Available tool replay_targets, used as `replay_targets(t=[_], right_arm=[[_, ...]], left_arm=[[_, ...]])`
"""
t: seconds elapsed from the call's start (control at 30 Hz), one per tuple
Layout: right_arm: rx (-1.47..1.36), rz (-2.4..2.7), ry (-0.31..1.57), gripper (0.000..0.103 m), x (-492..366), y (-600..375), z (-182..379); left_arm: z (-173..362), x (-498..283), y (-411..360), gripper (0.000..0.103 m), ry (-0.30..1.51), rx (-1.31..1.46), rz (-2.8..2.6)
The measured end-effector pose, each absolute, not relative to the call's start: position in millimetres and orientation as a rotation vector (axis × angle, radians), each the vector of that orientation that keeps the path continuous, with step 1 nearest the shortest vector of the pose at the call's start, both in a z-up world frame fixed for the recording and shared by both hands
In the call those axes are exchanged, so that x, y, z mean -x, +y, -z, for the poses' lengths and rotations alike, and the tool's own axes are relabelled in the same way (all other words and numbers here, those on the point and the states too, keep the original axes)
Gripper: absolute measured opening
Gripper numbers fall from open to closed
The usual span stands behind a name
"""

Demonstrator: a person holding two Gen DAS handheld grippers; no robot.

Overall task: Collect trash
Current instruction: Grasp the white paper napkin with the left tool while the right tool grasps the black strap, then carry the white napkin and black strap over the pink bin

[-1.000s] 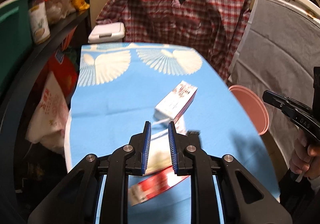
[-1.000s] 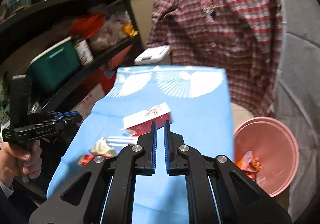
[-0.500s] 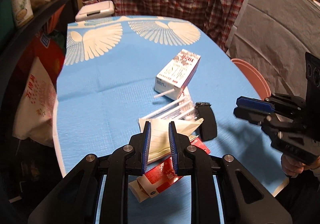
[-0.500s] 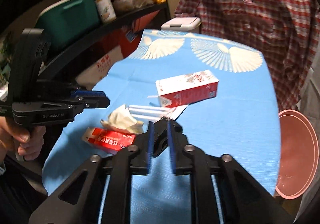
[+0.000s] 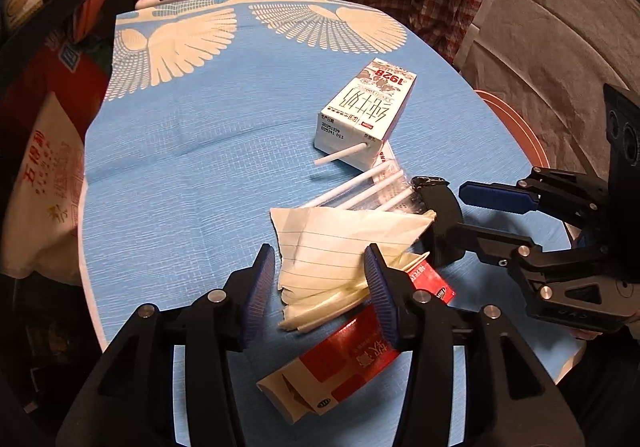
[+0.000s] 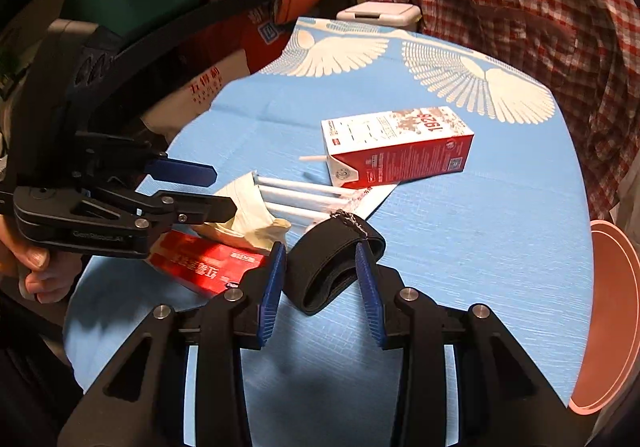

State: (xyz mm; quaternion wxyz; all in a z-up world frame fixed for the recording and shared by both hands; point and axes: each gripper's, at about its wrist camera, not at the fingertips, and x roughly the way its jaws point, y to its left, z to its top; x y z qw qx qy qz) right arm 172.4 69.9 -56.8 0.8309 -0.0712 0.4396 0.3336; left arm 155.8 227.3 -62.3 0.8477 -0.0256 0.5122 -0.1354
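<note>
Left wrist view shows the left hand-held gripper (image 5: 320,283) with jaws that have just been opening, now spread about halfway and straddling a crumpled sheet of lined paper (image 5: 344,243) that lies on a red carton (image 5: 352,351); the pads do not yet press on it. Right wrist view shows the right hand-held gripper (image 6: 320,279), whose jaws have likewise just been opening, set either side of a black strap loop (image 6: 332,263) with a gap on both sides; nothing is gripped. All of the trash sits in one loose heap on the blue worktop (image 5: 180,175): wrapped straws (image 5: 360,189) behind the paper, and a milk carton (image 5: 366,113) with its own straw further back. A pink bin (image 6: 608,311) waits off the worktop's right edge. To do this step well, each gripper should probably sink a little further so the pads reach below the item's upper edge, then close slowly; the paper is soft and may slip out, so a bite near its thick folded middle seems wiser; the two grippers are near each other and should lift apart.
</note>
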Motion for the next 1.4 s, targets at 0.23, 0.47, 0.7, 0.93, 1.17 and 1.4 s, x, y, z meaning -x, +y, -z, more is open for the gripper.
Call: replay_targets(t=[0.23, 0.47, 0.7, 0.93, 1.17, 1.4], right_arm=[[0.163, -0.702, 0.965, 0.038, -179.0, 71.1, 65.1], [0.185, -0.699, 0.984, 0.027, -178.4, 71.0, 70.1], [0.199, -0.71, 0.973, 0.01, -175.3, 67.1, 66.3], [0.172, -0.692, 0.936, 0.003, -172.7, 49.8, 51.4], [0.139, -0.661, 0.908, 0.003, -171.0, 27.6, 40.4], [0.095, -0.631, 0.866, 0.003, -170.4, 4.0, 25.8]], left_arm=[[67.9, -161.1, 230.6, 0.047, 1.09, 0.092, 0.301], [70.6, -162.1, 228.8, 0.047, 1.097, 0.107, 0.321], [67.3, -158.0, 222.4, 0.023, 1.09, 0.076, 0.339], [59.2, -155.1, 221.4, 0.004, 1.071, 0.05, 0.337], [34.7, -150.0, 220.9, 0.002, 0.997, 0.076, 0.328], [10.3, -142.0, 207.6, 0.002, 0.926, 0.081, 0.318]])
